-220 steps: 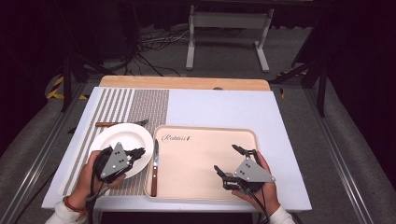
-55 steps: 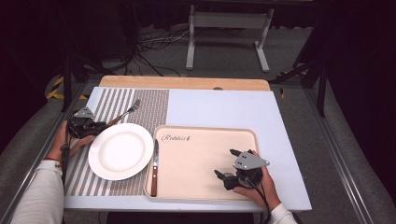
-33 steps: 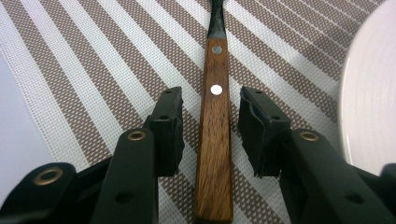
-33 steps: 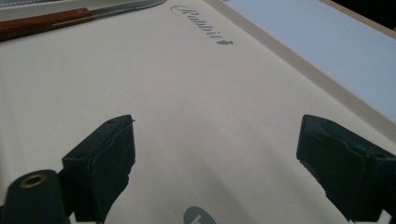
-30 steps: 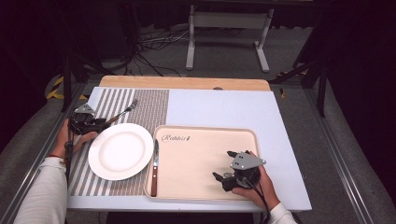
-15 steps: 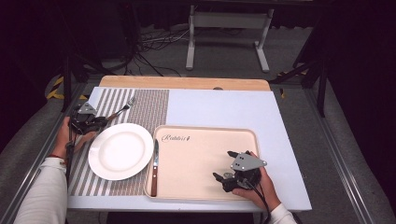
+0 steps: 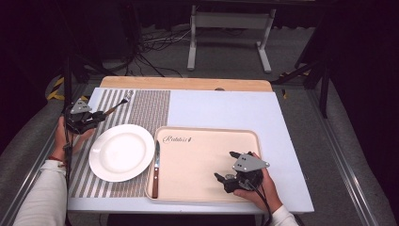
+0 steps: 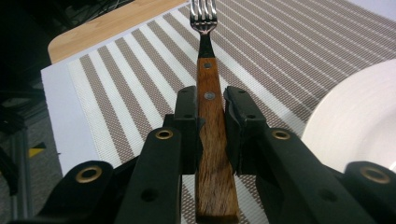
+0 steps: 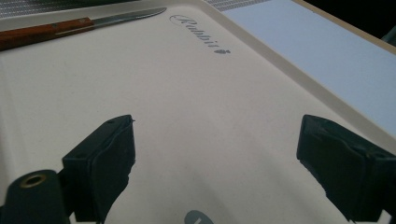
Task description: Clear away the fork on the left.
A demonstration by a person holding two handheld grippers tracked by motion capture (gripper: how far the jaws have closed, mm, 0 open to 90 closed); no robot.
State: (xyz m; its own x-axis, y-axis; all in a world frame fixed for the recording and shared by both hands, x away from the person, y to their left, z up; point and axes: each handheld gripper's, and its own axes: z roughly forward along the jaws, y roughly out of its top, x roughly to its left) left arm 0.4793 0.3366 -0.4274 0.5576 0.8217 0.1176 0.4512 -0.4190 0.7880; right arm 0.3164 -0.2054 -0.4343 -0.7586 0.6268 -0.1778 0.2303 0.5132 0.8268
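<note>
A fork (image 8: pixel 205 51) with a brown wooden handle sits between the jaws of my left gripper (image 8: pixel 210 100), which is shut on the handle. Its tines point away over the striped placemat (image 8: pixel 280 56). In the high view this left gripper (image 7: pixel 96 117) hovers at the table's left edge, with the fork (image 7: pixel 115 107) slanting up to the right. The white plate (image 7: pixel 121 151) lies just right of it. My right gripper (image 7: pixel 225 165) stands open low over the beige tray (image 7: pixel 197 155), nothing between its jaws (image 9: pixel 215 144).
A wooden-handled knife (image 7: pixel 155 165) lies along the tray's left side, also in the right gripper view as the knife (image 9: pixel 70 25). A light-blue tabletop (image 7: pixel 226 108) stretches behind the tray, with a wooden board edge (image 7: pixel 188 84) at the back. Cables and a stand sit on the floor beyond.
My left gripper has left the plate for the table's left edge and closed on the fork; in the last second it lifted the fork slightly. The right gripper stays over the tray.
</note>
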